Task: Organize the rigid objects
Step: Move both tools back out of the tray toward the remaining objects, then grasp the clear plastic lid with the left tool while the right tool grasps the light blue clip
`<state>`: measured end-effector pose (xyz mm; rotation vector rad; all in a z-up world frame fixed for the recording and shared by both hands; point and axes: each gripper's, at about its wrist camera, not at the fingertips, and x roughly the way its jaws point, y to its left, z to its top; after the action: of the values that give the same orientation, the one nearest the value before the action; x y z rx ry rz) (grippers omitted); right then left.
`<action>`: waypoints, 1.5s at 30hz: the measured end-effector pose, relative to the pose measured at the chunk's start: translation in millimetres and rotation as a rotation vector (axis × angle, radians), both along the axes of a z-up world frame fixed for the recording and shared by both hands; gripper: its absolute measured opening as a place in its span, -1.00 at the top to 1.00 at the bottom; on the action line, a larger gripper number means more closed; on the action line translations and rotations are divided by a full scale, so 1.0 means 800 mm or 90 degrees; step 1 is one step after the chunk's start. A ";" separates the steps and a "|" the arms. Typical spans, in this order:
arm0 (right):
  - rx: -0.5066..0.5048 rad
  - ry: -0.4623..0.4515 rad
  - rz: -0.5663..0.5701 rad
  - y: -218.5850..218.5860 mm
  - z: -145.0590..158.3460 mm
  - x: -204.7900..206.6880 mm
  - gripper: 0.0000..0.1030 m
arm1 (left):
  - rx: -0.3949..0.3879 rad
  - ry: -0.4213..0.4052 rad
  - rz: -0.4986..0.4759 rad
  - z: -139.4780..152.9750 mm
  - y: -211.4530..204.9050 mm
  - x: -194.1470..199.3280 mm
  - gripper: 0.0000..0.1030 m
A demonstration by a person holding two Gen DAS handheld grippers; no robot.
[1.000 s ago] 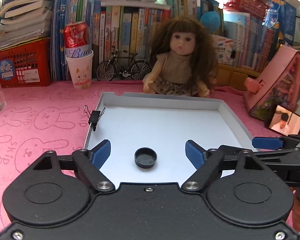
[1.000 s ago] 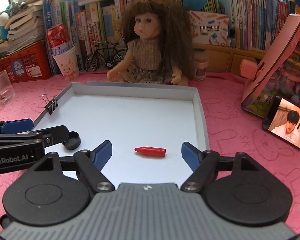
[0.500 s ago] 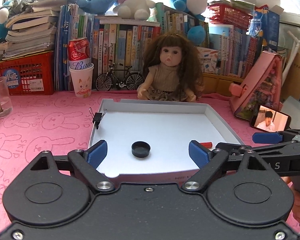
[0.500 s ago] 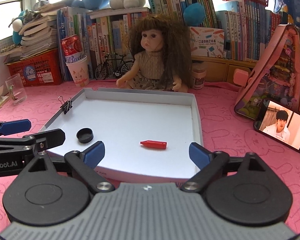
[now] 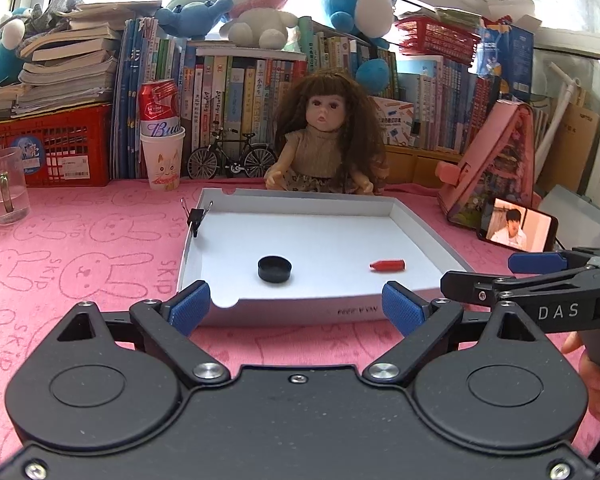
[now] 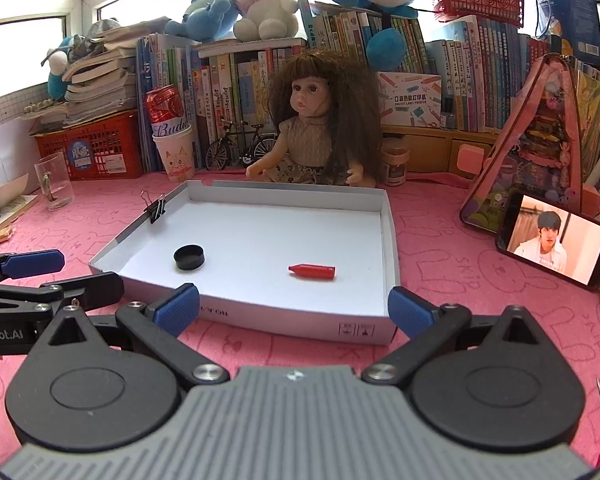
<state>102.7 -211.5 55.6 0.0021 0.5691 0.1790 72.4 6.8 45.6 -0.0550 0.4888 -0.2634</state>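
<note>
Inside the shallow white cardboard tray [image 6: 388, 240] lie a round black plastic cap [image 6: 189, 257] and a small red plastic crayon-shaped piece [image 6: 312, 271], well apart; both look light, stiff, best pinched across their width. Both grippers' fingers are opening, empty, above the pink bunny-print worktop [image 5: 80, 248] before crowded bookshelves [image 5: 236, 92].

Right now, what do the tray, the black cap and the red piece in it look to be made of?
Tray: likely cardboard, matte white inside, with thin folded walls and print on its front.
Black cap: probably plastic, with a dull moulded look.
Red piece: smooth and slightly glossy, so plastic or wax; the look leaves that open.
</note>
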 end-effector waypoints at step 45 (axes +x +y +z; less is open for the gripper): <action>-0.081 -0.073 -0.009 -0.048 -0.055 -0.115 -1.00 | 0.039 0.010 -0.014 -0.053 0.069 -0.106 -0.63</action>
<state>10.7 -249.8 11.4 -0.1267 0.4656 0.1282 -12.1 62.2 3.6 0.0074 0.5129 -0.2694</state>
